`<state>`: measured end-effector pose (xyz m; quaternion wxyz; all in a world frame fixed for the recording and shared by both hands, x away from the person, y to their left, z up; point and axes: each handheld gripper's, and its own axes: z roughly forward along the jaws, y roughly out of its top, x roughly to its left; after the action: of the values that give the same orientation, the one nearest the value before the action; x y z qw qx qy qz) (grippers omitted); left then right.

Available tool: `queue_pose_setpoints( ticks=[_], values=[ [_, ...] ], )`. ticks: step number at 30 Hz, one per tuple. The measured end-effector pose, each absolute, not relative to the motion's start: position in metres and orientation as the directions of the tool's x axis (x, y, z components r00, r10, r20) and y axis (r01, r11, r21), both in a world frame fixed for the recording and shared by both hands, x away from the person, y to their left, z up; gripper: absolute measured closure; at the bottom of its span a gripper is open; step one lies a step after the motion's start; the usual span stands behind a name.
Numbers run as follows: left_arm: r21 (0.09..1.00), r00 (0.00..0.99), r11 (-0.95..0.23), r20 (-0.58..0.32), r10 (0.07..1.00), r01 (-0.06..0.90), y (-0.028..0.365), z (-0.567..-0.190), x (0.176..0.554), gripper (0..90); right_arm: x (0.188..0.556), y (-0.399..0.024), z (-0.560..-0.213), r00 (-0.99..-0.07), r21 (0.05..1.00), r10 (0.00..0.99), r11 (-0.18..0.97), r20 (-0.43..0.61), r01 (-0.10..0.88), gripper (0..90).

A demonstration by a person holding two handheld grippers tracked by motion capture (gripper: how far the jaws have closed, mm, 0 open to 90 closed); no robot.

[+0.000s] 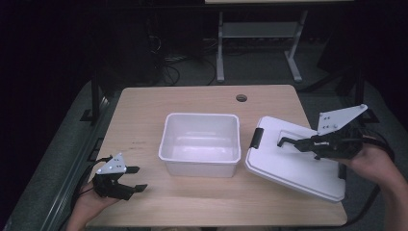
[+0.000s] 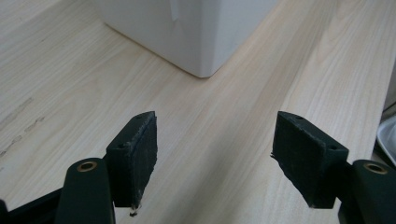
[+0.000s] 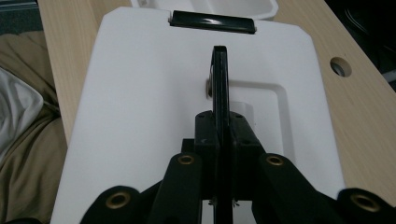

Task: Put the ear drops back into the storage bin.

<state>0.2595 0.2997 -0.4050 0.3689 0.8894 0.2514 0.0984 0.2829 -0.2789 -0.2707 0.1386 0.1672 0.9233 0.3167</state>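
The left tongs point(image 1: 132, 178) are held low in the left hand point(image 1: 91, 199), jaws spread apart with nothing between them. The right tongs point(image 1: 288, 142) are gripped by the right hand point(image 1: 373, 161), jaws pressed tight together and pointed inward.

The room around the bench is dim, nearly black along the far side and both edges, with the light falling mostly on the pale wooden table point(image 1: 144, 115), whose top has a round cable hole point(image 1: 241, 98) near its back edge. The floor point(image 1: 260, 67) is dark grey. Beyond the table stands a light metal frame point(image 1: 220, 48) of another desk, its legs ending in flat feet, and a tangle of black cables point(image 1: 166, 62) lies on the floor to its left.
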Motion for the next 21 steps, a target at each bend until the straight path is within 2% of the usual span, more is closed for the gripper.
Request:
queue_pose_setpoints(
  ticks=[21],
  values=[
    [0.699, 0.857, -0.607, -0.015, 0.515, 0.377, 0.298, -0.408, 0.262, 29.7, 0.302, -0.222, -0.248, -0.933, 0.62, 0.304, 0.775, -0.192, 0.125, 83.8]
  ],
)
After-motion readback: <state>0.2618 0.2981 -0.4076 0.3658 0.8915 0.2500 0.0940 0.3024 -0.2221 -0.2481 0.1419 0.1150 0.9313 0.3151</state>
